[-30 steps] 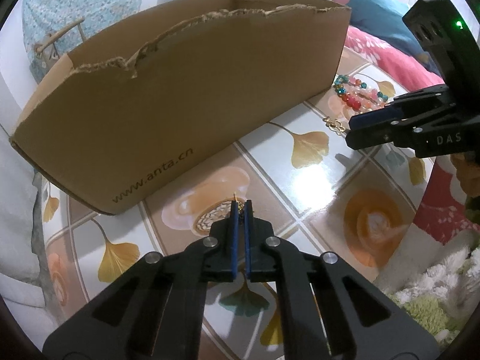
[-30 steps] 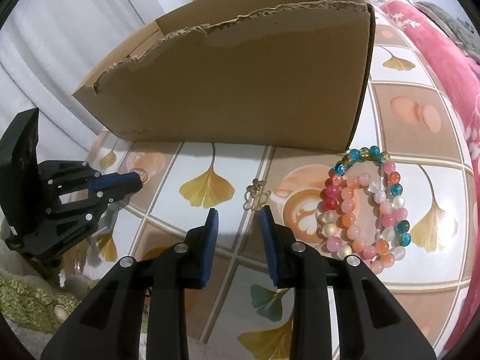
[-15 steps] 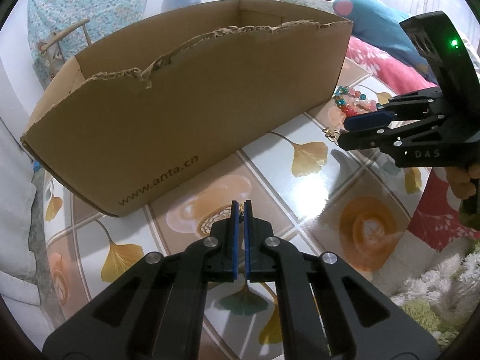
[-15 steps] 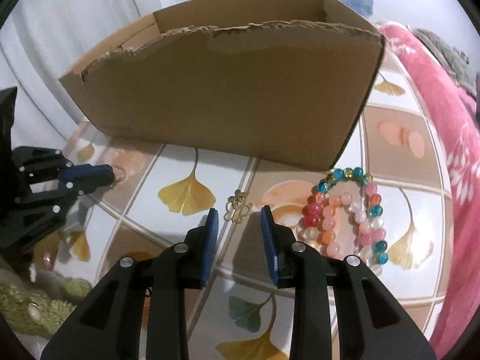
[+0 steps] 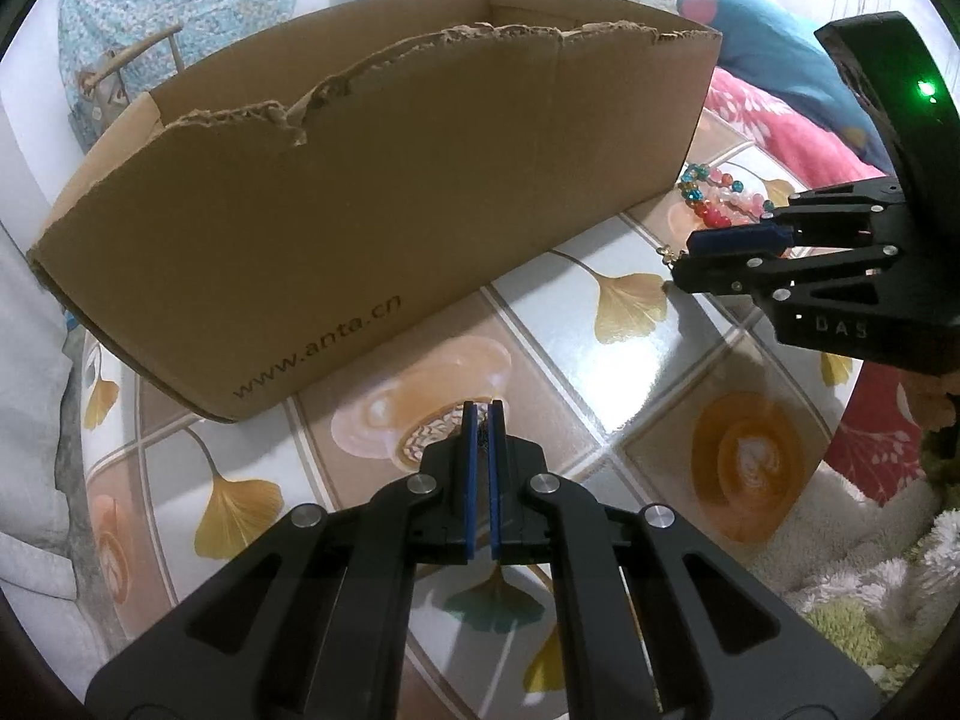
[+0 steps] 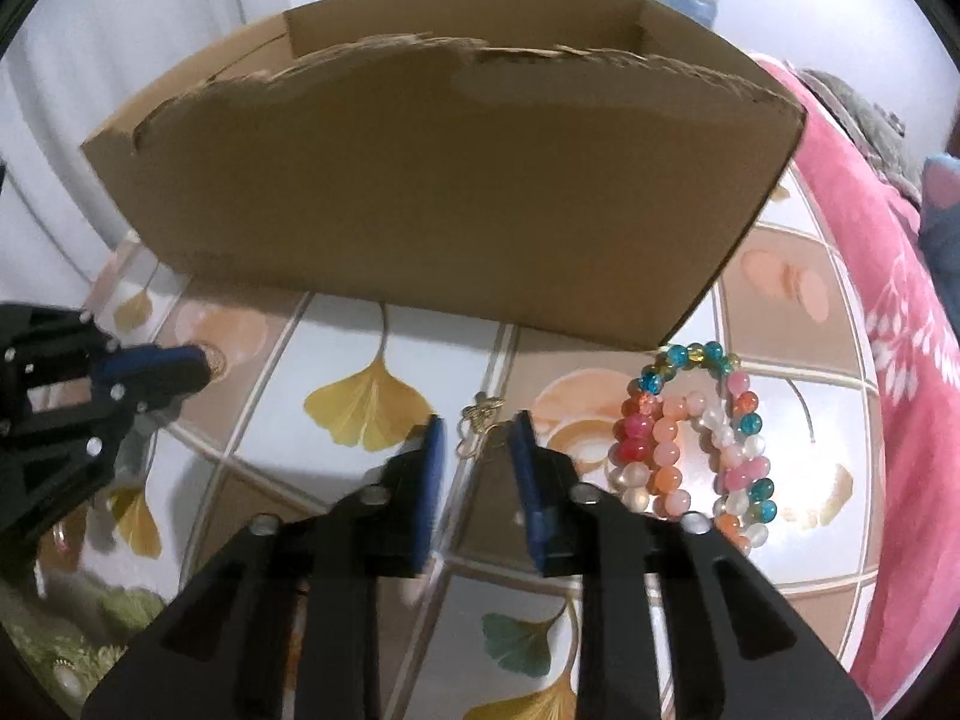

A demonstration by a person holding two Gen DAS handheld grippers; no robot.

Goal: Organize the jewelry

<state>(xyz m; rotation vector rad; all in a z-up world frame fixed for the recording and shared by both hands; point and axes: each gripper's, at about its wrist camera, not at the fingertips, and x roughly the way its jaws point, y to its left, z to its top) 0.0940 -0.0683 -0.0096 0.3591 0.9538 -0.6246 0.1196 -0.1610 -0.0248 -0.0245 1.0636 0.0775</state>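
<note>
A small gold butterfly-shaped charm (image 6: 480, 420) lies on the tiled tabletop, just at the tips of my right gripper (image 6: 477, 438). That gripper's jaws are closing around it, with a gap still showing on both sides. Right of it sits a pile of coloured bead bracelets (image 6: 690, 450). My left gripper (image 5: 480, 414) is shut on a small gold piece (image 6: 213, 359), which peeks out at its tip in the right wrist view. In the left wrist view the right gripper (image 5: 684, 252) reaches in from the right, in front of the bracelets (image 5: 714, 204).
A torn-edged open cardboard box (image 5: 360, 210) stands behind both grippers, close to the bracelets. The table (image 5: 636, 372) has a glossy ginkgo-leaf cover. A pink blanket (image 6: 888, 300) lies to the right, and a shaggy rug (image 5: 870, 588) is below the table edge.
My right gripper has tipped and moved forward over the gold charm, and its jaws have narrowed. The left gripper has stayed where it was, still shut.
</note>
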